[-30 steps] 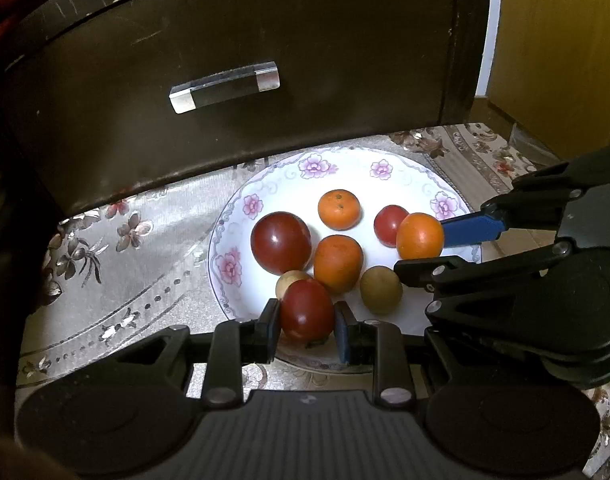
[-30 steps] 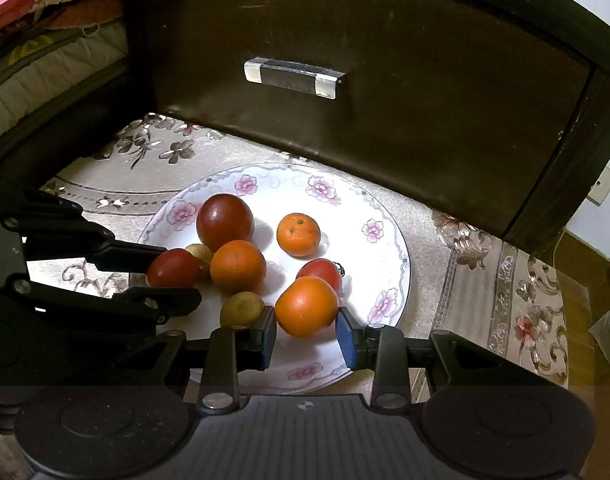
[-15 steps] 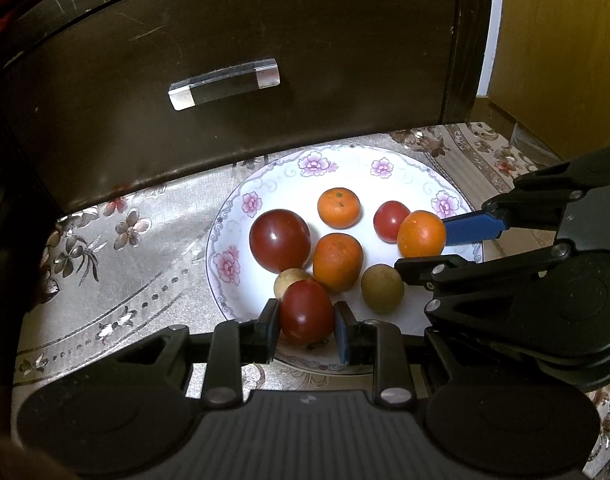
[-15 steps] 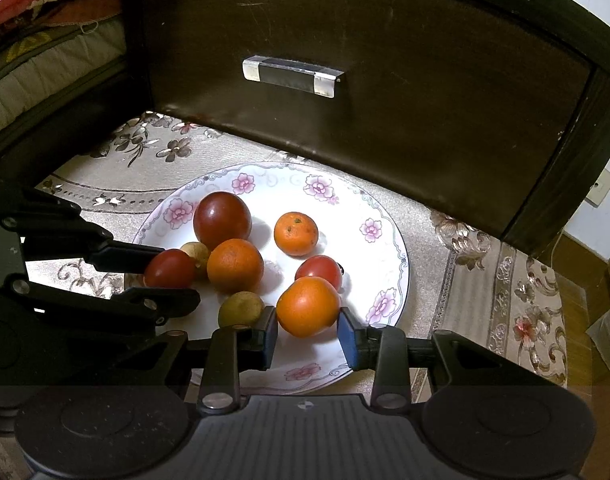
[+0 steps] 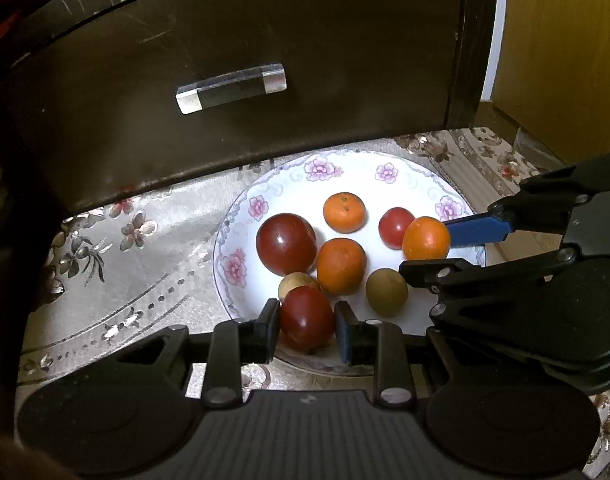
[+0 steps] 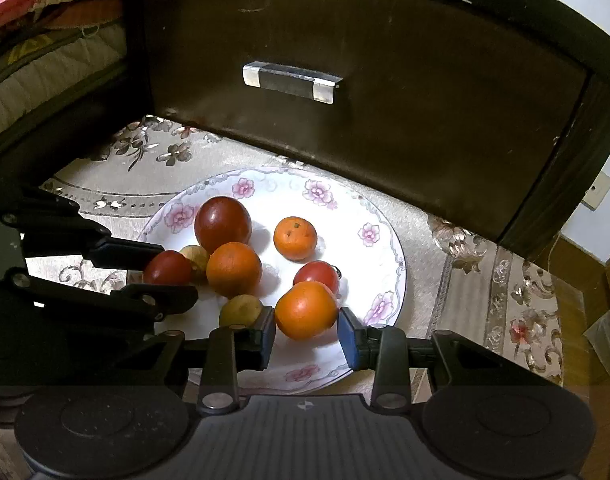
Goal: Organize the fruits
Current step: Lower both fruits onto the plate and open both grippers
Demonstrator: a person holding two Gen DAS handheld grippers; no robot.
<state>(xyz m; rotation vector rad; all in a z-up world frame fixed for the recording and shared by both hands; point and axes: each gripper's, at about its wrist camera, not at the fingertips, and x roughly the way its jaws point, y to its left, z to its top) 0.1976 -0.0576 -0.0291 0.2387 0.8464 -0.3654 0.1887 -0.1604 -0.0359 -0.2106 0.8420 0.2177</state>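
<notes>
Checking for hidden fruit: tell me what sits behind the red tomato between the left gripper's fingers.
Behind the red tomato peeks a small yellowish fruit, touching it, beside an orange. Its lower part is covered, as is the plate beneath.

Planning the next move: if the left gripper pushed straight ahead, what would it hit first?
The dark red tomato already between the left gripper jaws; just beyond sit a small yellowish fruit and an orange.

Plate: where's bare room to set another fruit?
Free: back of the plate behind the small orange, toward the drawer; also the right rim. Crowded: front-left cluster around the dark tomato, where both hand-held grippers work.
</notes>
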